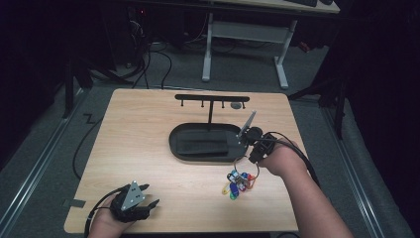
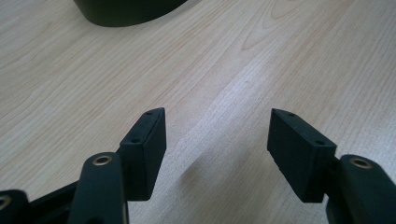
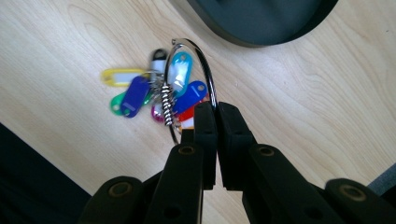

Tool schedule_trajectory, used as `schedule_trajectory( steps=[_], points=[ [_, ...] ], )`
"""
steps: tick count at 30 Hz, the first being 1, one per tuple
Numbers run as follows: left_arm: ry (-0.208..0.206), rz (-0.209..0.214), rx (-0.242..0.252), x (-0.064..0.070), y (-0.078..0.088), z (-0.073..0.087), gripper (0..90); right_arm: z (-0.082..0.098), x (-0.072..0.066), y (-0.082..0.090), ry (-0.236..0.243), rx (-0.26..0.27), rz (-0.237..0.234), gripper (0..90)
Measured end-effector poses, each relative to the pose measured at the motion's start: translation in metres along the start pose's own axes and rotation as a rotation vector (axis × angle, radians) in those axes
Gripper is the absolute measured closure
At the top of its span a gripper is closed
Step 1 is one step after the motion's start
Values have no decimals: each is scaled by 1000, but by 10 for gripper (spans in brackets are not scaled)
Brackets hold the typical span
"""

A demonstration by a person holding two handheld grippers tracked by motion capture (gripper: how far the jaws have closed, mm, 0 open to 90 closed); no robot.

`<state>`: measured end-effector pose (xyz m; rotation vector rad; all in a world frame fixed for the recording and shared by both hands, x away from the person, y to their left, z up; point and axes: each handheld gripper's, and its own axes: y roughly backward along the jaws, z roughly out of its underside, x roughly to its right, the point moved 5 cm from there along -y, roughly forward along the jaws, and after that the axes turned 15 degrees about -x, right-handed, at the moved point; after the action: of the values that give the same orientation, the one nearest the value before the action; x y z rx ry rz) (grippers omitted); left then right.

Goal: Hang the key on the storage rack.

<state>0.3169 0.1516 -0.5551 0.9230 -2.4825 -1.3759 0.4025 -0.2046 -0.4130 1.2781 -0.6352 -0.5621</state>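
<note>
A metal key ring (image 3: pixel 205 70) carries several coloured plastic key tags (image 3: pixel 140 91), yellow, blue, green, cyan and red. My right gripper (image 3: pixel 216 108) is shut on the ring's wire and holds it above the table. From above, the bunch of tags (image 1: pixel 239 182) hangs below the right gripper (image 1: pixel 253 157), just in front of the black oval tray (image 1: pixel 179 144). A black T-shaped hook stand (image 1: pixel 212 99) rises from the tray. My left gripper (image 1: pixel 147 198) rests at the table's front left, open, with nothing between its jaws (image 2: pixel 217 144).
The wooden table (image 1: pixel 148 119) has bare room on its left half and behind the stand. The tray's dark rim (image 2: pixel 126 11) lies ahead of the left gripper. A white desk frame (image 1: pixel 245 34) and cables stand on the floor beyond.
</note>
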Motion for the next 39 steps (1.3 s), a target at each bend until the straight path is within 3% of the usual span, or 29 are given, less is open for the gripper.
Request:
schedule_trajectory(
  steps=[13, 16, 28, 39],
  points=[
    [9, -2, 1, -2, 0, 1, 379, 2, 5, 35, -29, 46, -34, 877],
    [10, -1, 0, -3, 0, 2, 379, 2, 7, 43, -19, 55, -19, 877],
    [9, -1, -5, -3, -1, 2, 378, 8, 18, 75, -76, 84, 23, 877],
    [11, 1, -6, -3, -1, 2, 378, 5, 27, 84, -91, 83, 37, 877]
  ],
)
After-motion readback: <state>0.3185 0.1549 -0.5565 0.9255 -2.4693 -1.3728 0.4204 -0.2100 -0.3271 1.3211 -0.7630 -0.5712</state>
